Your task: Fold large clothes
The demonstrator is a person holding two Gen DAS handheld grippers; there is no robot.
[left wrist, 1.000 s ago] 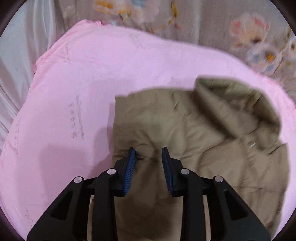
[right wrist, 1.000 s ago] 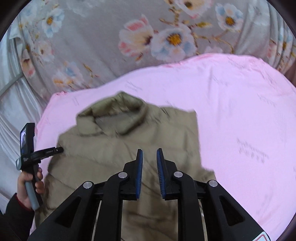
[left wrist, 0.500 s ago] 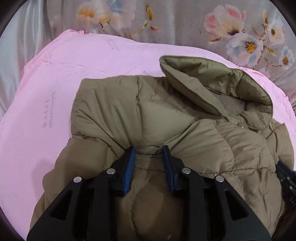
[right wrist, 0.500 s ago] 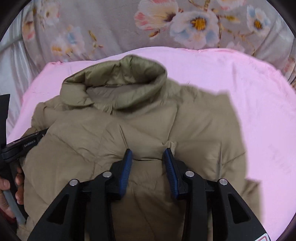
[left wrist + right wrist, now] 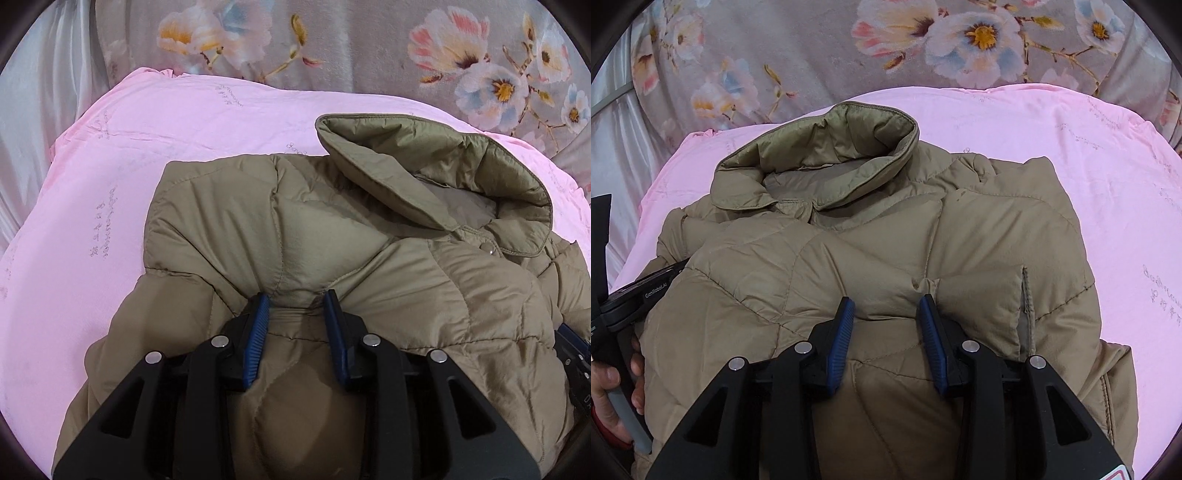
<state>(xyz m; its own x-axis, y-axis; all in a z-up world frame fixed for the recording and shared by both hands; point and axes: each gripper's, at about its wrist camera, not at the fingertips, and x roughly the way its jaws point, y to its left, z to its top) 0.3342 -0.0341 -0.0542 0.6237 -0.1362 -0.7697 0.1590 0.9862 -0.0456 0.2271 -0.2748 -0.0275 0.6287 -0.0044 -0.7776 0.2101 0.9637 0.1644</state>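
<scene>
Quilted khaki jacket (image 5: 388, 266) on pink sheet (image 5: 110, 192)

Both the left claw (image 5: 295, 302) and right claw (image 5: 886, 306) are spread apart, grasping nothing, fingertips pressing puffy fabric; collar ahead stands up, hem cut off below.

Pink sheet (image 5: 192, 122) w/ faint printed lettering is the carrying surface; wrinkled, spread flat. Floral grey fabric (image 5: 369, 48) lies behind the sheet's far edge, silvery satin cloth (image 5: 33, 110) off its left side. Directly on the sheet: olive quilted puffer jacket (image 5: 868, 266), front up, collar (image 5: 827, 147) standing open twd the far edge. Jacket covers the sheet's near-middle; bare pink shows left, right & beyond the collar. Jacket pocket slit (image 5: 1027, 295) faces sheet's right side.
</scene>
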